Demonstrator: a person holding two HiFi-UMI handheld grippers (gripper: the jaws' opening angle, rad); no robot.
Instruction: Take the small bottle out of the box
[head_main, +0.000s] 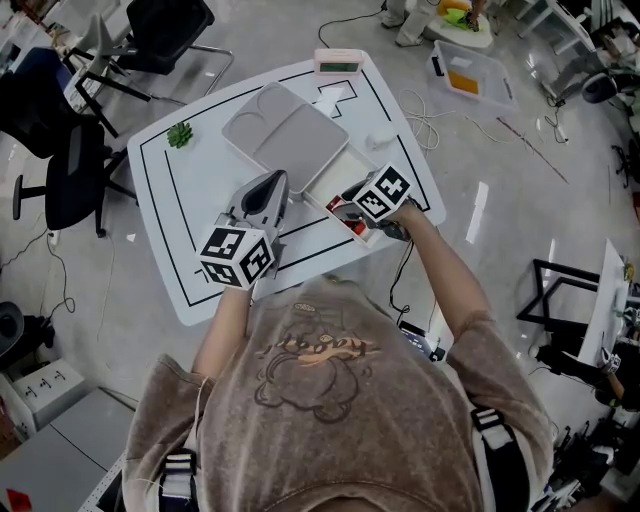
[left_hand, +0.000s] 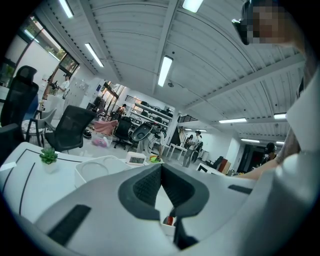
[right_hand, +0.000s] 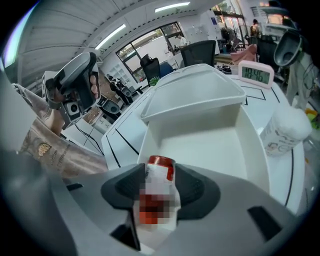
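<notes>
A white box (head_main: 345, 162) lies on the white table, its lid (head_main: 285, 130) folded open toward the far left. The small bottle (right_hand: 160, 172), white with a red cap, stands between the dark pads of my right gripper (right_hand: 160, 189), which is shut on it at the box's near end (right_hand: 200, 145). The head view shows that gripper (head_main: 350, 207) over the box's near corner, with red of the small bottle (head_main: 353, 224) showing below it. My left gripper (head_main: 271, 187) hovers left of the box, shut with nothing in it; its pads (left_hand: 150, 187) meet at the tip.
A pink timer (head_main: 340, 62) stands at the table's far edge and a small green plant (head_main: 180, 134) at its left. A white jar (right_hand: 284, 131) rests on the table right of the box. Office chairs (head_main: 70, 170) stand left, and a clear bin (head_main: 470, 72) and cables lie on the floor beyond.
</notes>
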